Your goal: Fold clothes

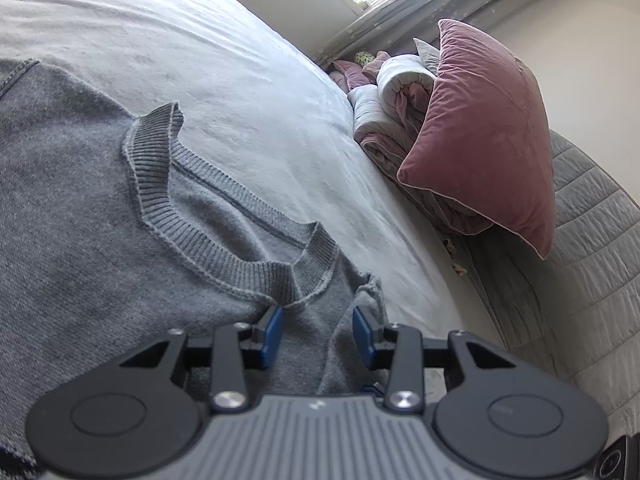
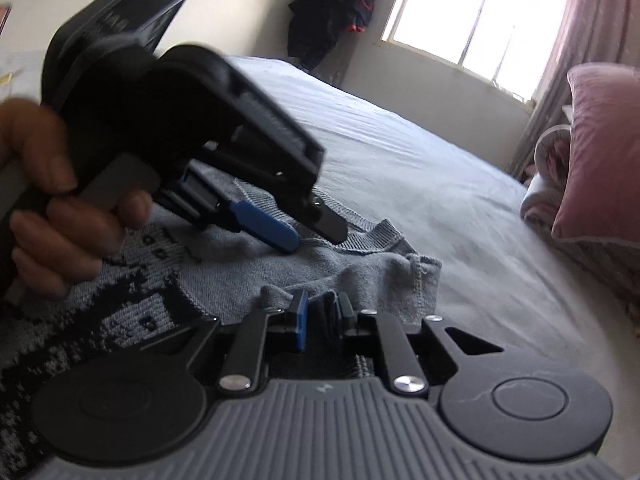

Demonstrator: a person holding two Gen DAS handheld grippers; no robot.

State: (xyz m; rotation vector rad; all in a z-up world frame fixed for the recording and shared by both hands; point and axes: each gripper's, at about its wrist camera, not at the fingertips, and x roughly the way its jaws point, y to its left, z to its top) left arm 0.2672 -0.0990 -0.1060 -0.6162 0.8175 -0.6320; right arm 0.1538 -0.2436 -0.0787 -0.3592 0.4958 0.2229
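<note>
A grey knit sweater (image 1: 100, 208) lies flat on the bed with its ribbed collar (image 1: 224, 248) facing up. In the right wrist view the sweater (image 2: 240, 268) shows a black pattern on its left part. My left gripper (image 1: 318, 320) is open, its blue pads straddling the shoulder fabric just beside the collar. In the right wrist view the left gripper (image 2: 316, 236) is held by a hand (image 2: 60, 216), tips down on the knit. My right gripper (image 2: 320, 308) has its fingers close together at the sweater's bunched edge and looks shut on a fold there.
The pale bed sheet (image 1: 248, 92) spreads beyond the sweater. A pink cushion (image 1: 484, 136) and rolled bedding (image 1: 384, 100) sit by the headboard side. A window (image 2: 476, 24) and dark clothes hanging on the wall (image 2: 332, 12) lie past the bed.
</note>
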